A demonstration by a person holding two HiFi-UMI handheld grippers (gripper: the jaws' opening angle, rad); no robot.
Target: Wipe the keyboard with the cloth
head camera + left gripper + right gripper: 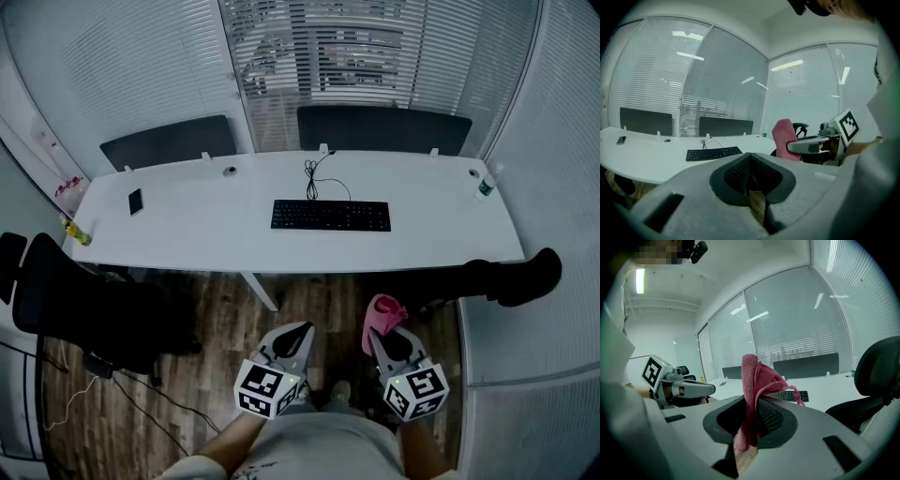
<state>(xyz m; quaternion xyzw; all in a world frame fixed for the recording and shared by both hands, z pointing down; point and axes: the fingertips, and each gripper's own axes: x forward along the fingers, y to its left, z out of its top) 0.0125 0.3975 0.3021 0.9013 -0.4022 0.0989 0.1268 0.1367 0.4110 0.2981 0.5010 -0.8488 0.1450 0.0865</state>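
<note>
A black keyboard lies at the middle of the white desk, its cable curling toward the back edge. Both grippers hang well short of the desk, over the wooden floor close to the person's body. My right gripper is shut on a pink cloth, which sticks up between its jaws. My left gripper is shut with nothing in it. In the left gripper view the keyboard lies ahead, with the cloth and right gripper at the right.
A phone lies on the desk's left part, a yellow object at its left end and a small bottle at its right end. Black office chairs stand at left and right. Dark screens line the desk's back.
</note>
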